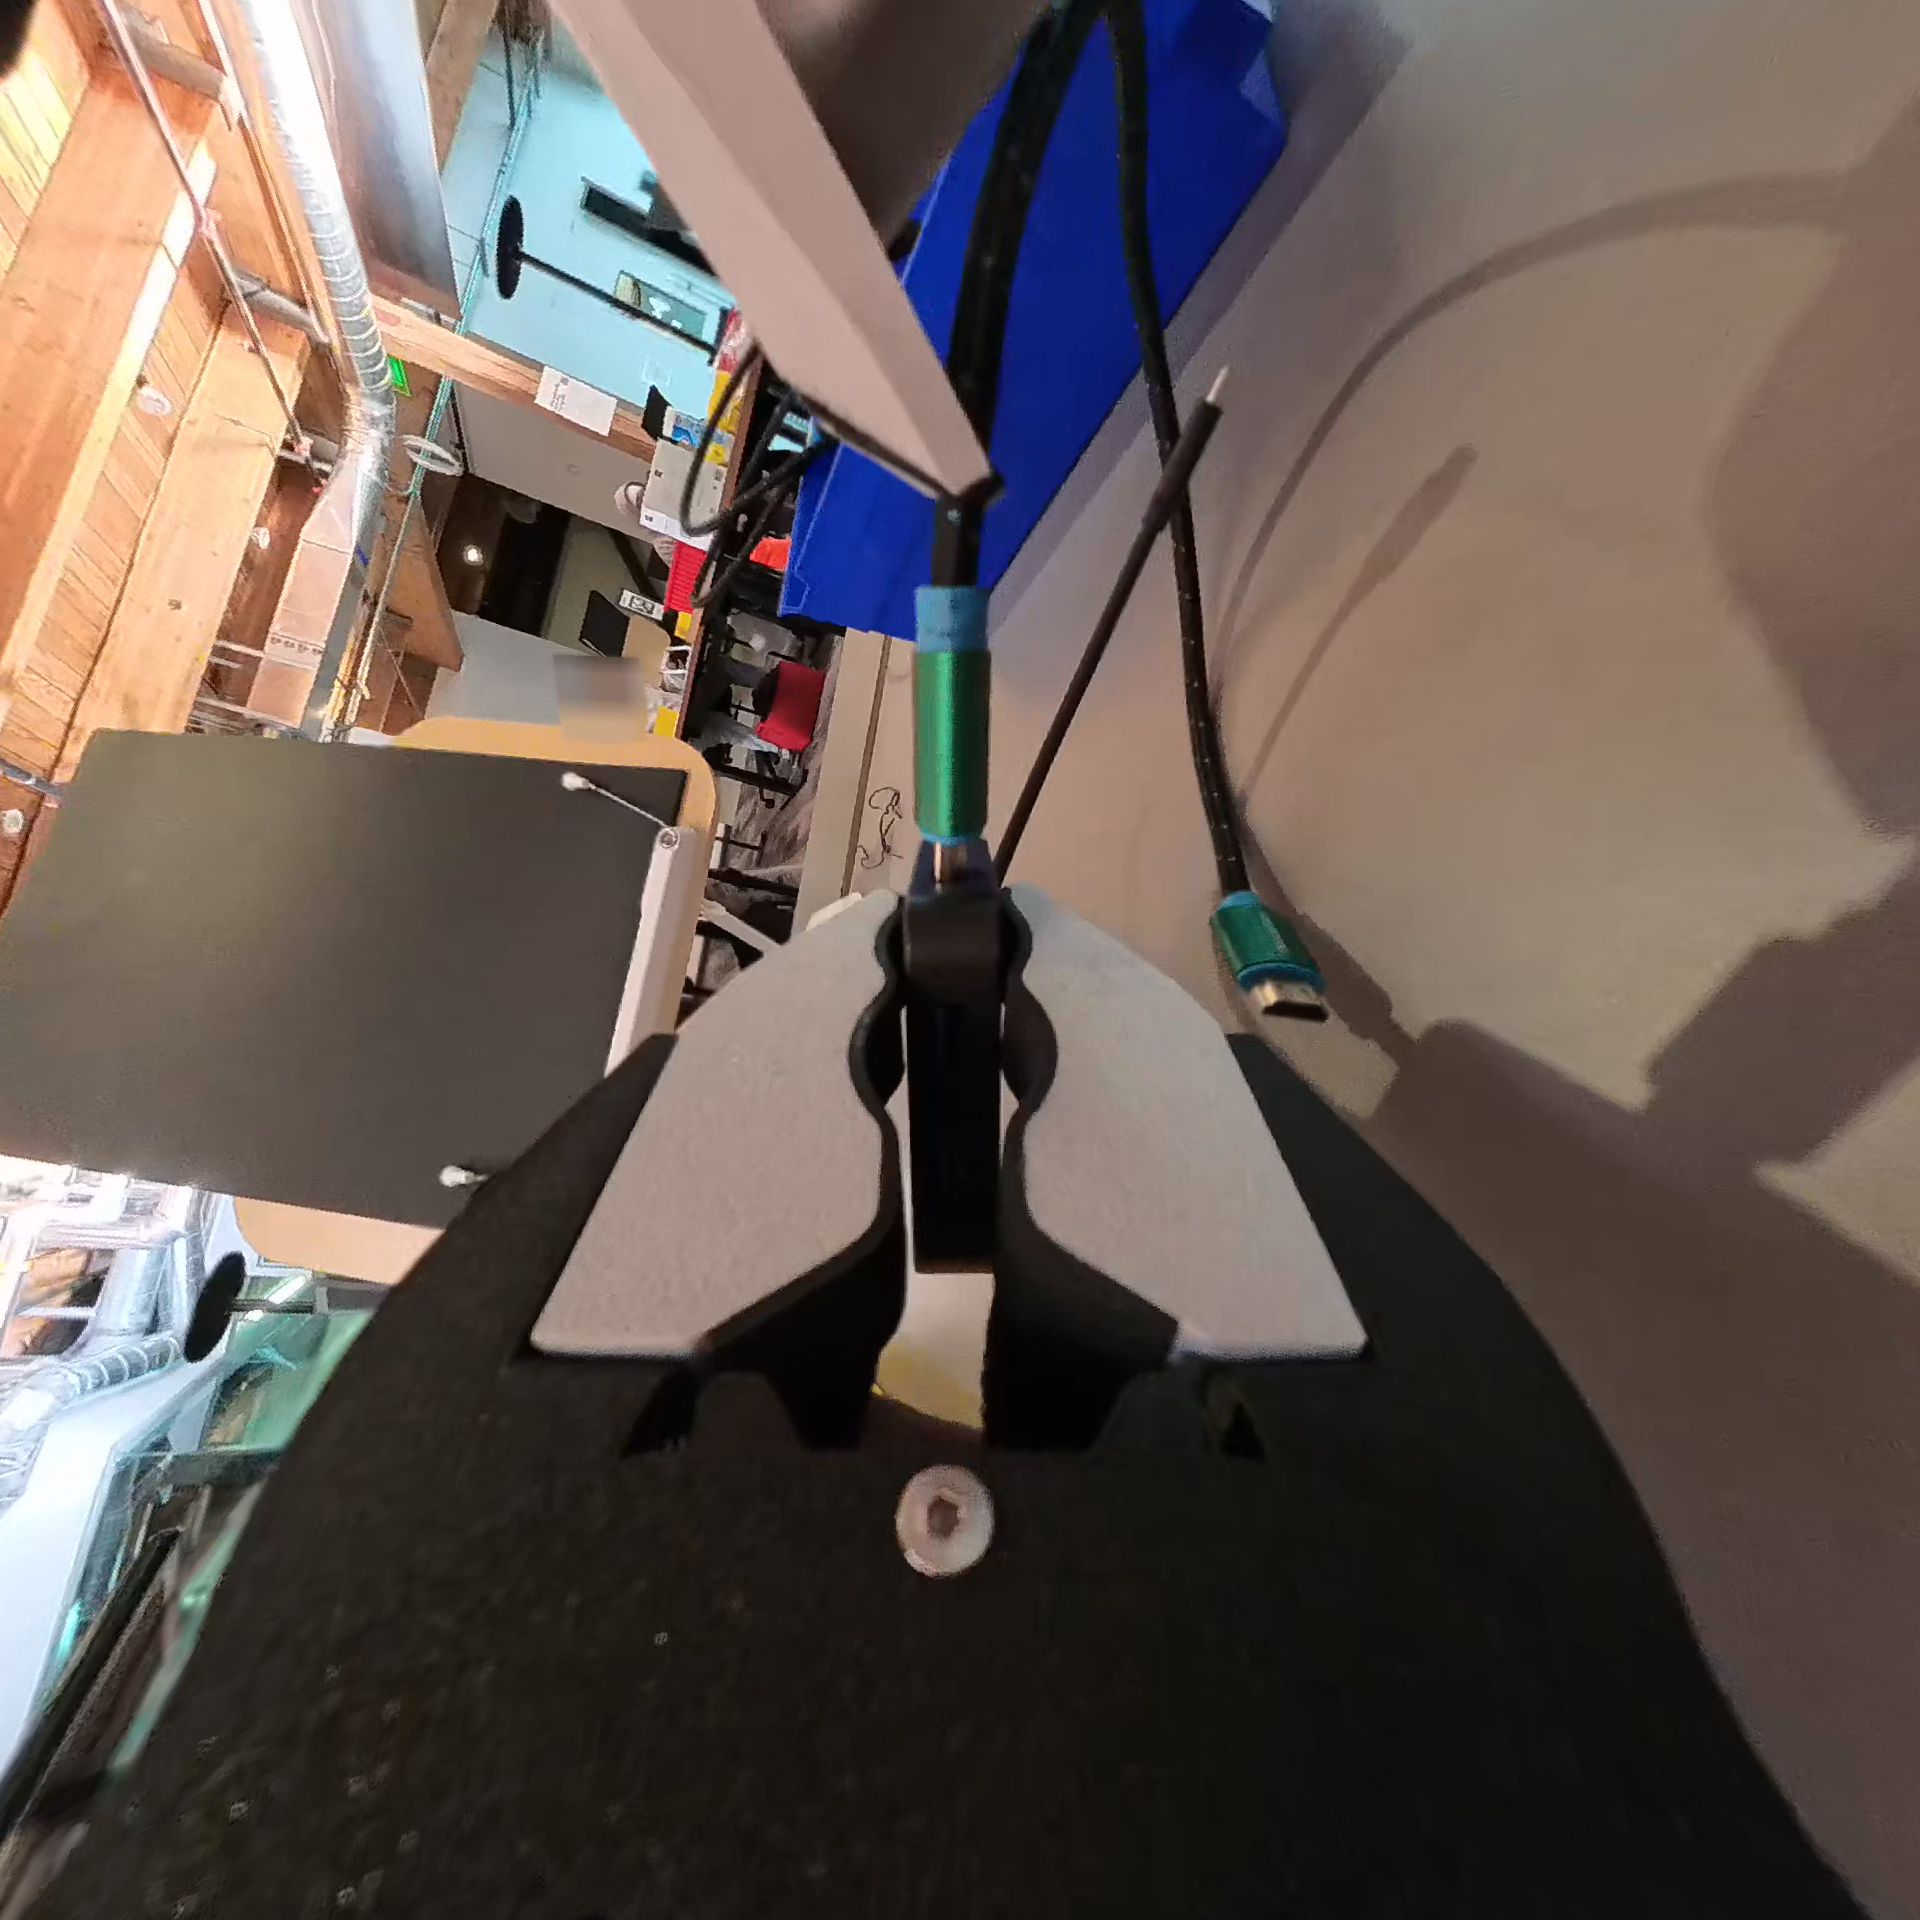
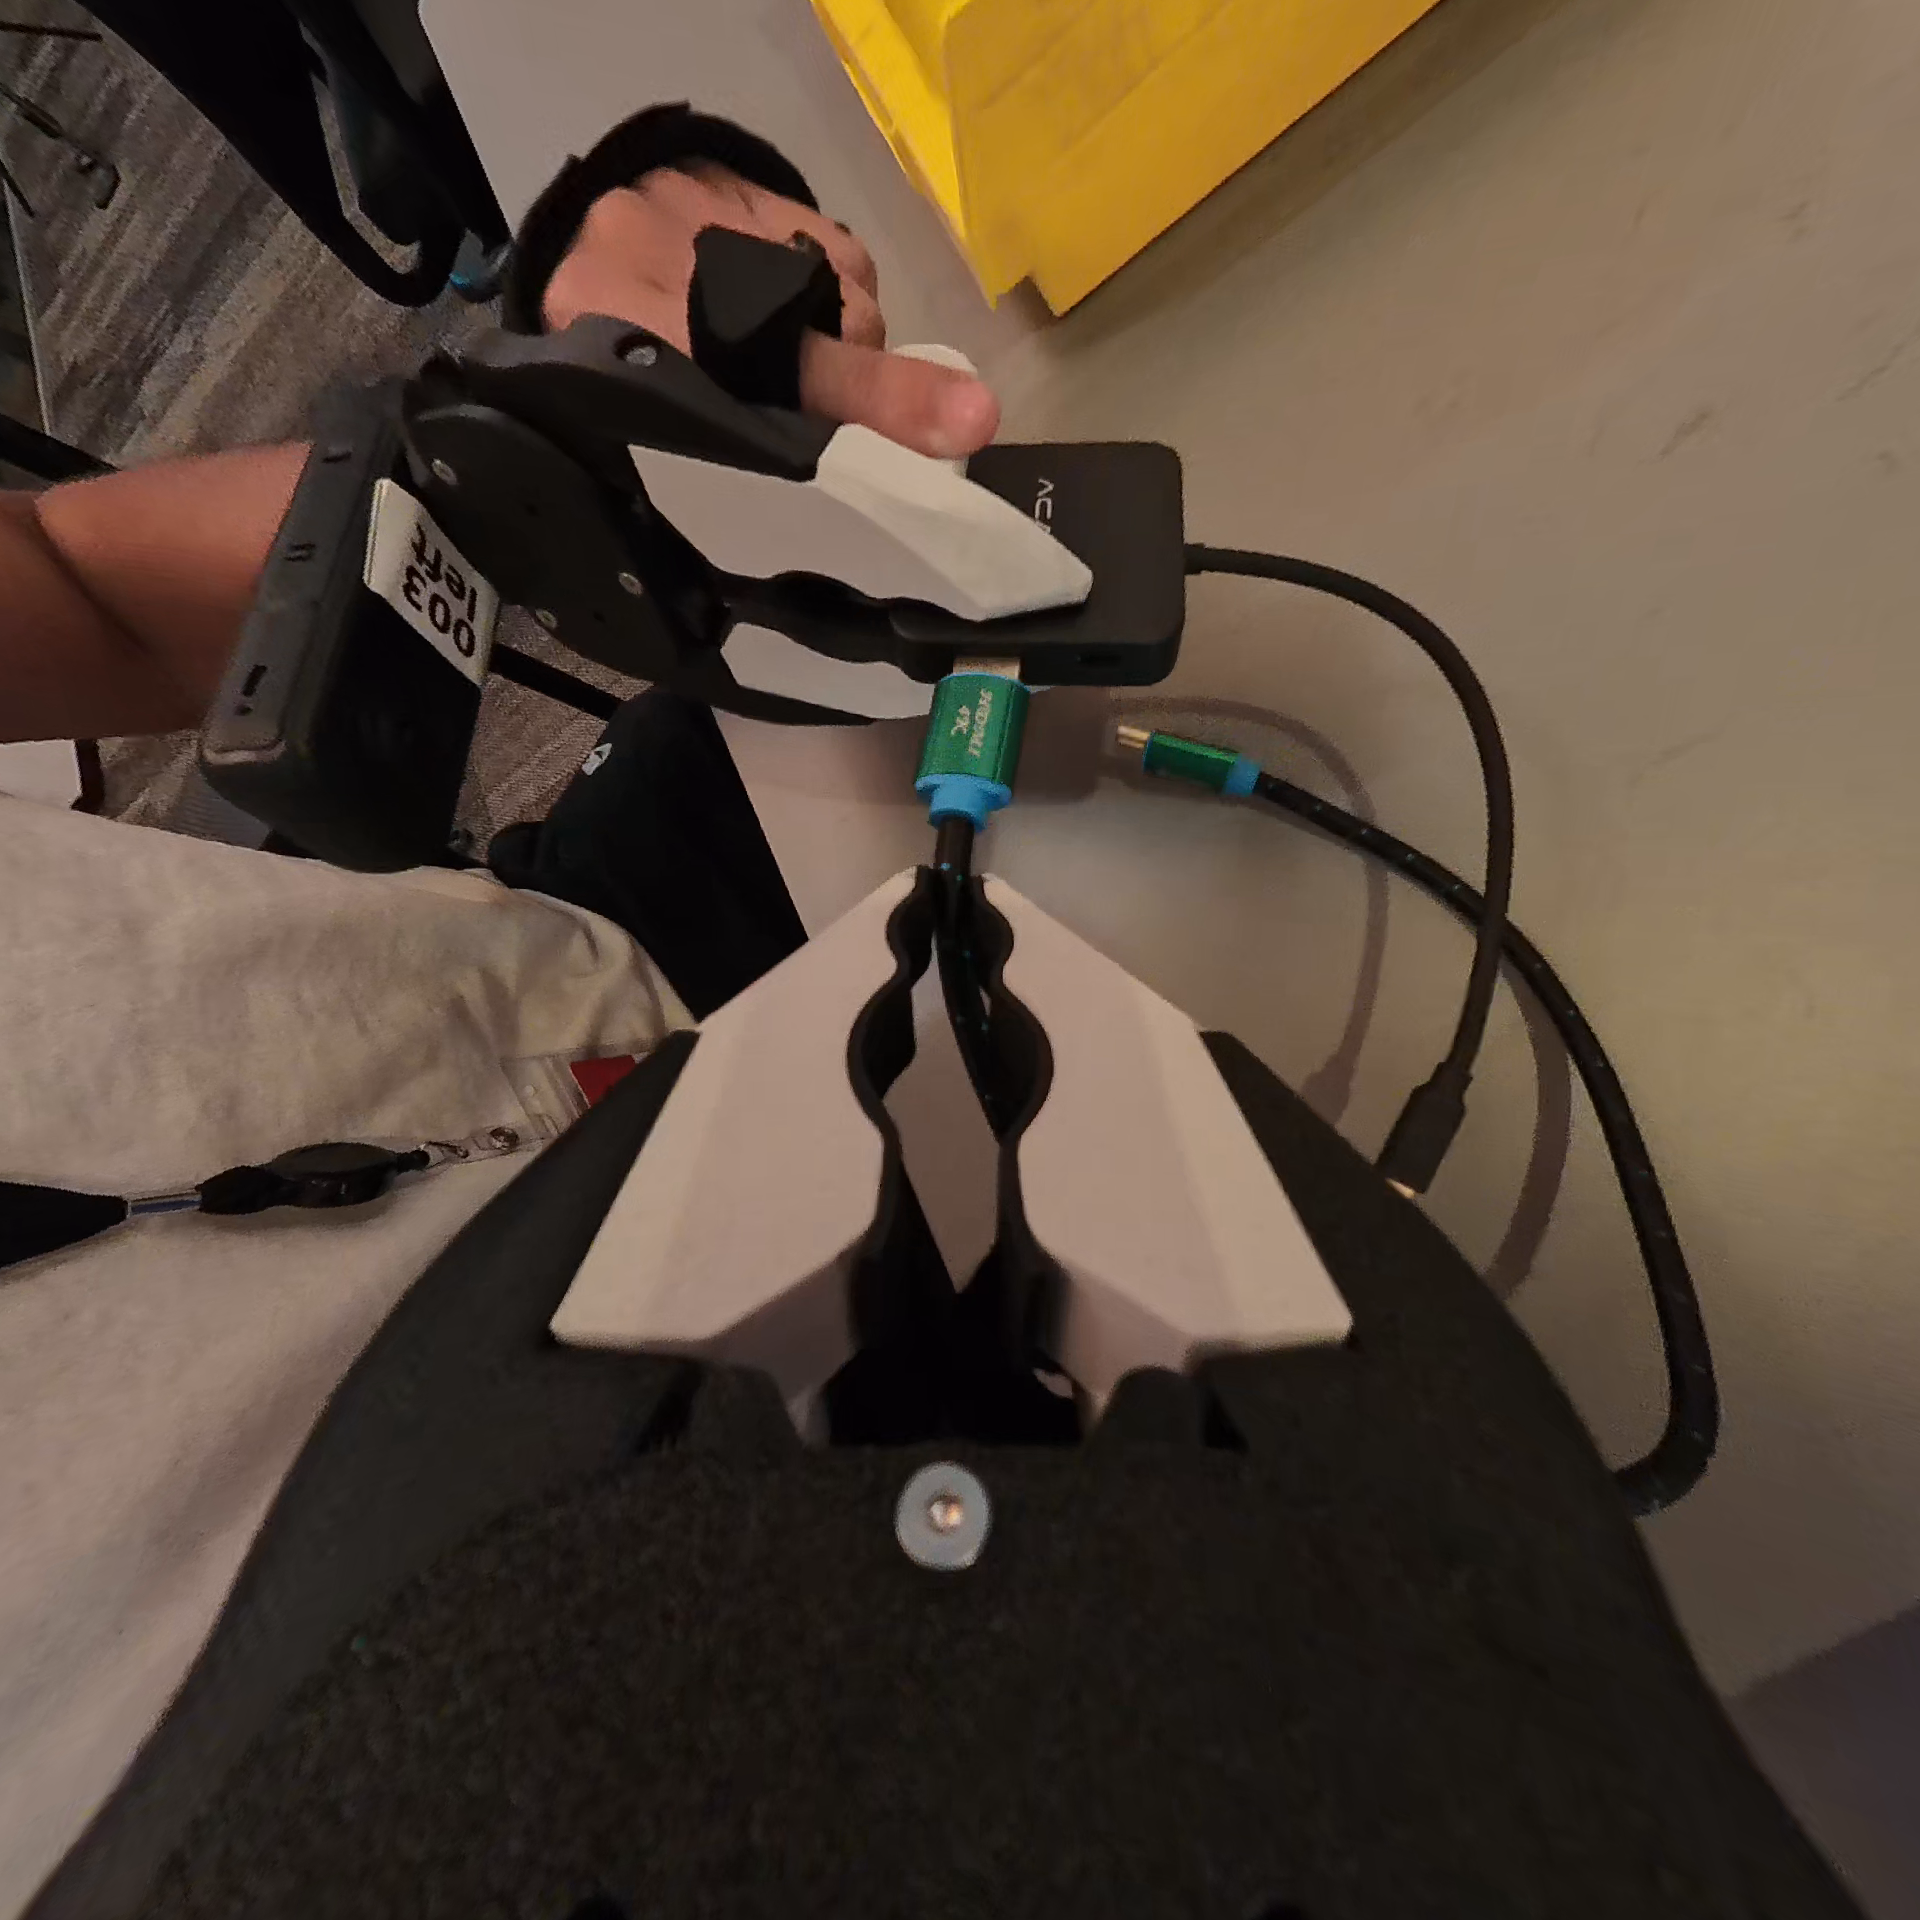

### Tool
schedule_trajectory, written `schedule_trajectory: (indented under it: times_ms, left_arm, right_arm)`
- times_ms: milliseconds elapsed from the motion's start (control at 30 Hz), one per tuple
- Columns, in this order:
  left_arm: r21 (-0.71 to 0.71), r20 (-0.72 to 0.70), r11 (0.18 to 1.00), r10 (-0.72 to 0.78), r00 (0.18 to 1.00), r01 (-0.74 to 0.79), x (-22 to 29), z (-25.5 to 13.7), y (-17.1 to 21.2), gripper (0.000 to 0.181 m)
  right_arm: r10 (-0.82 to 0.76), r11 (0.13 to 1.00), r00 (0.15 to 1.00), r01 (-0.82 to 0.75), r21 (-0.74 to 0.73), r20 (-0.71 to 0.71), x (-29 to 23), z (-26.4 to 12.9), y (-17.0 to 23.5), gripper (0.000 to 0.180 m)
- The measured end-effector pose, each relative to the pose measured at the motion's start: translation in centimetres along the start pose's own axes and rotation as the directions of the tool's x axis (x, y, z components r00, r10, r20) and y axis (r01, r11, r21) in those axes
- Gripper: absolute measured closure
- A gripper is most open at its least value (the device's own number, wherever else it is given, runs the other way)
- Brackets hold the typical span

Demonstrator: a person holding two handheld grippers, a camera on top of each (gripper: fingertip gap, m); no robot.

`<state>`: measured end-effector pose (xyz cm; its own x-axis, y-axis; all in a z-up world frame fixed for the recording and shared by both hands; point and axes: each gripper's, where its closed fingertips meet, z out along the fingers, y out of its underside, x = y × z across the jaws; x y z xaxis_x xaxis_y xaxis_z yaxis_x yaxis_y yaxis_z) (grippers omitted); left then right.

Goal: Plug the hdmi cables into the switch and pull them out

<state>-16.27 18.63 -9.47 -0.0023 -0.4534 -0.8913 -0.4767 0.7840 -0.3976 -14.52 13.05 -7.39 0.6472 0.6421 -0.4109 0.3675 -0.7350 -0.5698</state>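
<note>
The left hand-held gripper [image 2: 997, 613], black-bodied with white fingers [image 2: 935, 530], is gripped by a bare hand [image 2: 727, 281] with its forefinger stretched along the top, its jaws clamped flat. The right hand-held gripper [image 2: 954, 894], of the same build, has its white fingertips [image 2: 1029, 935] pinched nearly together.

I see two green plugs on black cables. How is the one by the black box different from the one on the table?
The plug at the switch has its metal tip partly in the switch; the loose plug is in nothing, its tip bare. The first is up in the air, its cable pinched by the right gripper, with the left gripper clamping the switch; the second lies on the table, untouched. Both have green metal shells, blue collars and braided black cables.
</note>
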Motion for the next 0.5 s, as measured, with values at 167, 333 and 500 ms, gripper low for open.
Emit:
schedule_trajectory:
  times_ms: [167, 333, 500]
  left_arm:
    - [-0.019, -0.015, 0.997, -0.076, 0.997, 0.076, 0.3, 0.1, -0.1, 0.167]
    - [0.004, 0.004, 1.0, 0.015, 1.0, -0.015, 0.3, -0.1, -1.0, 0.167]
    - [-0.041, -0.006, 0.999, -0.025, 1.0, 0.025, 0.7, 0.2, -0.7, 0.168]
  right_arm:
    - [0.012, 1.0, 0.999, -0.012, 0.0, 0.033, 0.0, 0.1, 0.3, 0.174]
    - [0.096, 0.995, 0.983, -0.1, 0.021, 0.154, -0.1, -0.5, 0.5, 0.174]
    - [0.084, 0.996, 0.988, -0.088, 0.023, 0.132, 0.5, -0.1, 0.6, 0.174]
